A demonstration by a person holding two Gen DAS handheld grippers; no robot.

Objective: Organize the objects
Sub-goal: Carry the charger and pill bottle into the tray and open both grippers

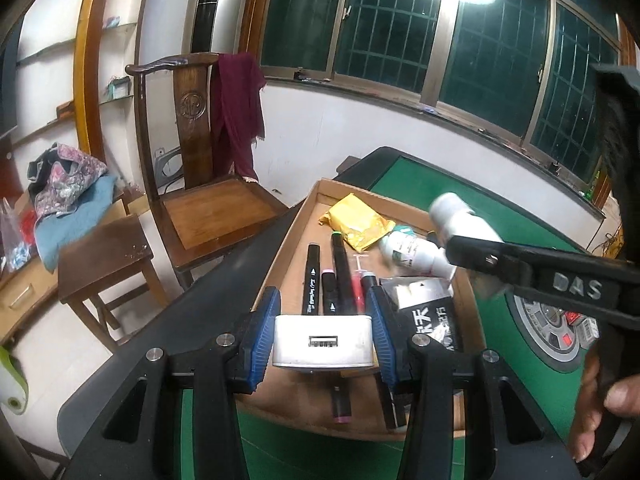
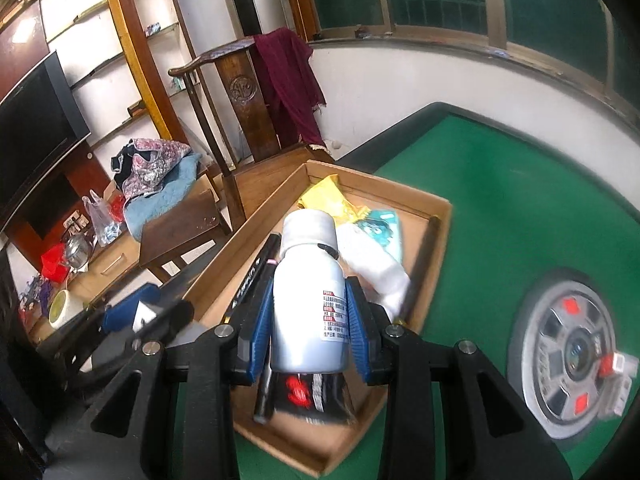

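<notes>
A shallow cardboard tray (image 1: 298, 216) (image 2: 438, 240) lies on the green table. My left gripper (image 1: 325, 334) is shut on a white USB charger block (image 1: 324, 340), held above the tray's near end. In the right wrist view my right gripper (image 2: 308, 330) is shut on a white pill bottle (image 2: 308, 300), held over the tray. That bottle (image 1: 460, 220) and the right gripper also show at the right of the left wrist view. In the tray lie black markers (image 1: 312, 280), a yellow packet (image 1: 358, 226) (image 2: 330, 198), a second white bottle (image 1: 412, 250) (image 2: 376, 268) and a black box (image 1: 430, 312).
A round grey control panel (image 2: 568, 364) (image 1: 548, 332) sits in the middle of the green table (image 2: 520, 200). A wooden chair (image 1: 200, 184) with a maroon cloth and a small stool (image 1: 104, 256) stand beyond the table's left edge. A hand (image 1: 596, 420) grips the right tool.
</notes>
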